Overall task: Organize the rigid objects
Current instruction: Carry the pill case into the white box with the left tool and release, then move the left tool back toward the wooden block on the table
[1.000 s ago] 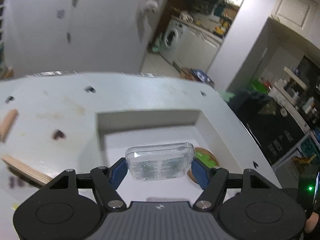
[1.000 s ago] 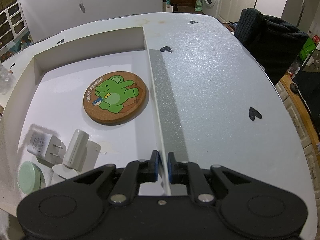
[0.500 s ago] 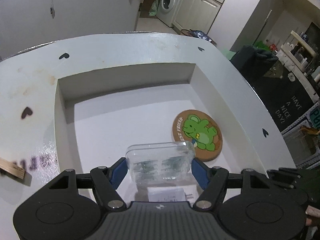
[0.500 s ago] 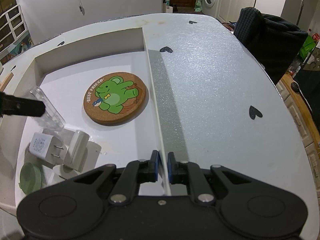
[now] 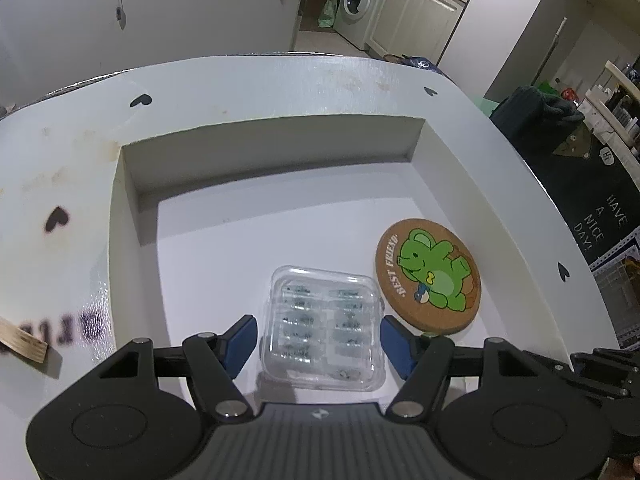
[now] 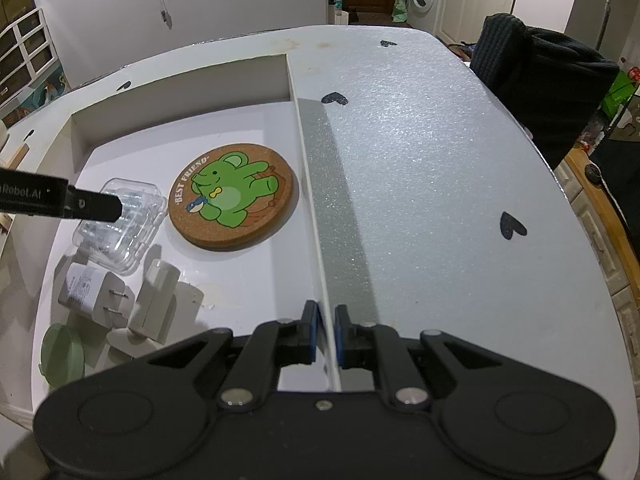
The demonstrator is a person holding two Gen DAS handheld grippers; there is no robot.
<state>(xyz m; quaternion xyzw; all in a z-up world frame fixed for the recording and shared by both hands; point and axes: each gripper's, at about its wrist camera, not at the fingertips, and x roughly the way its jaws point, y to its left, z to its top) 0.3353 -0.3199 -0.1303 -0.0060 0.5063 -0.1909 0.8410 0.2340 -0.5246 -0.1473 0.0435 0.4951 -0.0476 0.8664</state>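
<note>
**Clear case held low in the tray, right gripper pinching the wall**

The left gripper point(image 5: 319, 338) clamps a clear plastic case point(image 5: 325, 330) between its blue pads, low inside the white tray point(image 5: 276, 152). The case lies just left of the round cork coaster point(image 5: 428, 276) with the green bear. Near it sit a white plug adapter point(image 6: 94, 294), a second white charger point(image 6: 154, 302) and a pale green disc point(image 6: 62, 354). The right gripper point(image 6: 325, 330) stands nearly closed, nipping the tray's thin right wall point(image 6: 316, 216).
</note>
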